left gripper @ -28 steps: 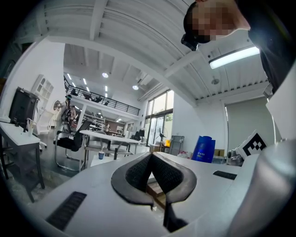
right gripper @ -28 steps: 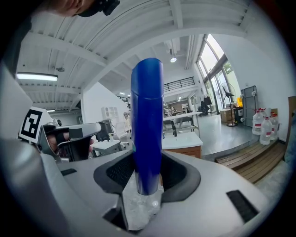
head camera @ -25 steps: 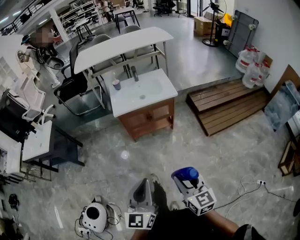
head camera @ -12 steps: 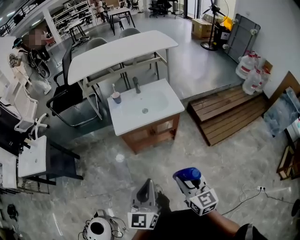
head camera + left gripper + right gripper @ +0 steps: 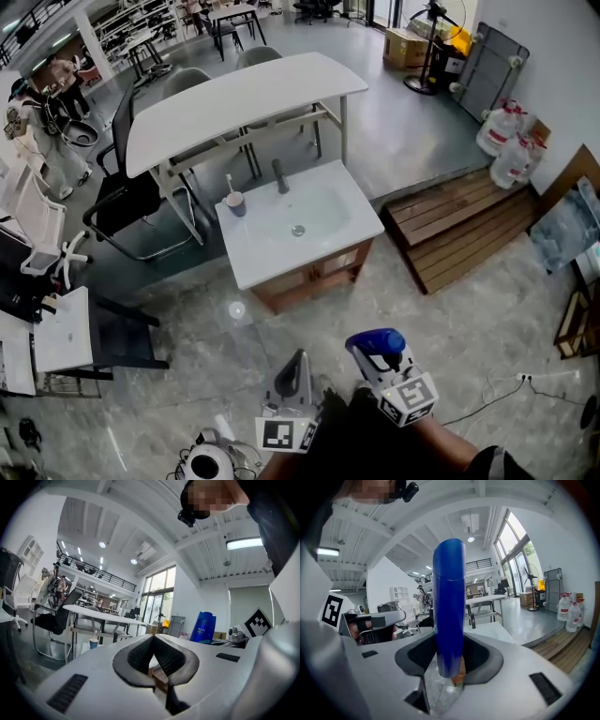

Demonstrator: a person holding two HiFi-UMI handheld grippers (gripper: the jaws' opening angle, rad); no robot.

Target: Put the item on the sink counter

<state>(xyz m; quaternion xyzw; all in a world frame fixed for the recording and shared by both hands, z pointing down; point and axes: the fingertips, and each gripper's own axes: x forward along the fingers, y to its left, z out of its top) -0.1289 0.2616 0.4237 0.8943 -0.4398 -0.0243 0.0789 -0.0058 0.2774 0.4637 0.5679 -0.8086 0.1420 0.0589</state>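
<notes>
My right gripper [image 5: 378,364] is shut on a blue bottle [image 5: 377,344], which stands upright between its black pads [image 5: 423,653] in the right gripper view. My left gripper [image 5: 299,364] is beside it at the bottom of the head view, shut and empty, its pointed tips together. The blue bottle [image 5: 205,627] also shows at the right of the left gripper view. Ahead across bare floor stands the sink counter [image 5: 255,258]: a white top with a basin on a wooden cabinet, with a dark faucet [image 5: 279,175] and a cup [image 5: 235,202] holding a toothbrush.
A long white table [image 5: 234,98] and a black chair [image 5: 127,202] stand behind the sink. A wooden pallet [image 5: 459,225] and water jugs [image 5: 511,141] lie to the right. A white round device [image 5: 208,462] and cables [image 5: 497,389] sit on the floor near my feet.
Both grippers have travelled forward together; the sink counter now sits lower and nearer in the head view. The right gripper's hold on the blue bottle is the same.
</notes>
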